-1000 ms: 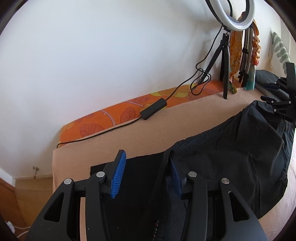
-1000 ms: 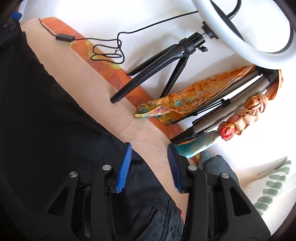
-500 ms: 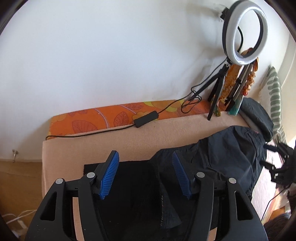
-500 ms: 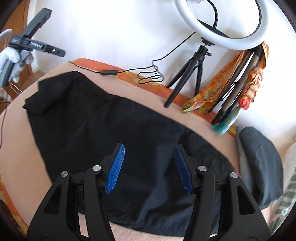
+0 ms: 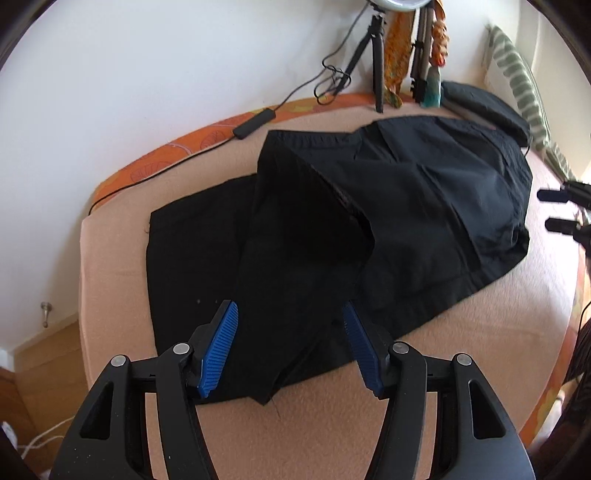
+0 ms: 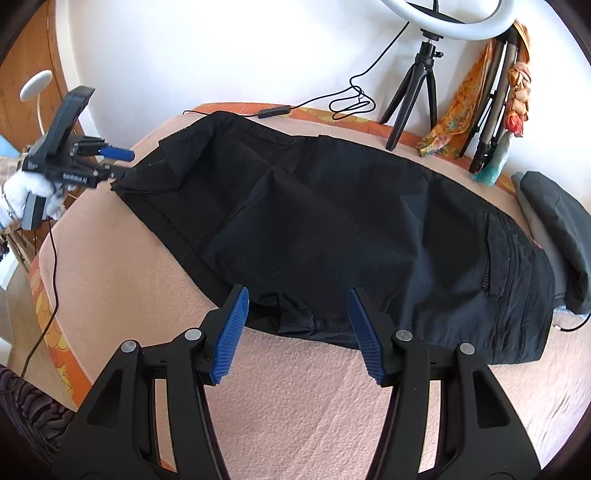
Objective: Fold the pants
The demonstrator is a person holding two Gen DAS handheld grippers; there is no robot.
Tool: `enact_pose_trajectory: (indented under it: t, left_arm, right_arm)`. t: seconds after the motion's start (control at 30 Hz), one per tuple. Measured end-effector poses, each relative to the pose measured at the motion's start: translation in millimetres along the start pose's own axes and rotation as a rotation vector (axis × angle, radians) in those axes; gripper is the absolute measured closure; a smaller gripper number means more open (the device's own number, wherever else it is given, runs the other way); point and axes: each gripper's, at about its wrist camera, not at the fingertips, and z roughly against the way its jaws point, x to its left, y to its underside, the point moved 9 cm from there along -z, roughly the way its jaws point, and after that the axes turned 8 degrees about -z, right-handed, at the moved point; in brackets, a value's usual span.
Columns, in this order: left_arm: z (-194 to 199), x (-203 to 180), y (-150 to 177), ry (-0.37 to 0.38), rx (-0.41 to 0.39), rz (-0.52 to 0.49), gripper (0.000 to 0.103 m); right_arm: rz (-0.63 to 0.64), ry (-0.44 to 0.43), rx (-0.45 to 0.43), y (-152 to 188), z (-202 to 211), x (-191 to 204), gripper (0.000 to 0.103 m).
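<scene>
pants point(image 6: 332, 221): we see matt black cloth
bed cover point(image 6: 295, 406): we see fuzzy peach fabric
pads point(image 5: 218, 350): ribbed blue

White wall point(image 5: 147, 74) fills upper frame. Bed point(image 6: 295, 406) with peach blanket; orange leaf-print sheet point(image 5: 155, 162) along far edge. Ring light point(image 6: 461, 26) on black tripod point(image 6: 413, 85) upper right, cable point(image 5: 295, 92) trailing along bed edge. Patterned scarves point(image 6: 454, 122) beside tripod. Dark grey pillow point(image 6: 557, 218) right. Wooden floor point(image 5: 40, 362) lower left. Bright daylight.
</scene>
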Motion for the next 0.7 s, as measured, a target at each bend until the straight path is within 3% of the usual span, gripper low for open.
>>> enact_pose_trajectory:
  t: [0.2,0.3,0.43,0.53,0.7]
  left_arm:
    - [-8,-8,34,-0.102,0.066,-0.105,0.044]
    - [-13,-6,33,-0.147,0.058,-0.149,0.041]
    - [-17,3,29,-0.171,0.059,-0.134,0.042]
    - [-16,9,27,-0.165,0.058,-0.106,0.050]
    - [-10,20,23,-0.096,0.006,0.002,0.083]
  right_arm:
    - [0.055,0.002,0.022,11,-19,12,0.043]
    - [0.111,0.041,0.040,14,-33,18,0.043]
    - [0.138,0.045,0.045,12,-42,23,0.043]
    - [0.169,0.061,0.054,13,-49,26,0.043]
    - [0.203,0.082,0.063,14,-57,29,0.043]
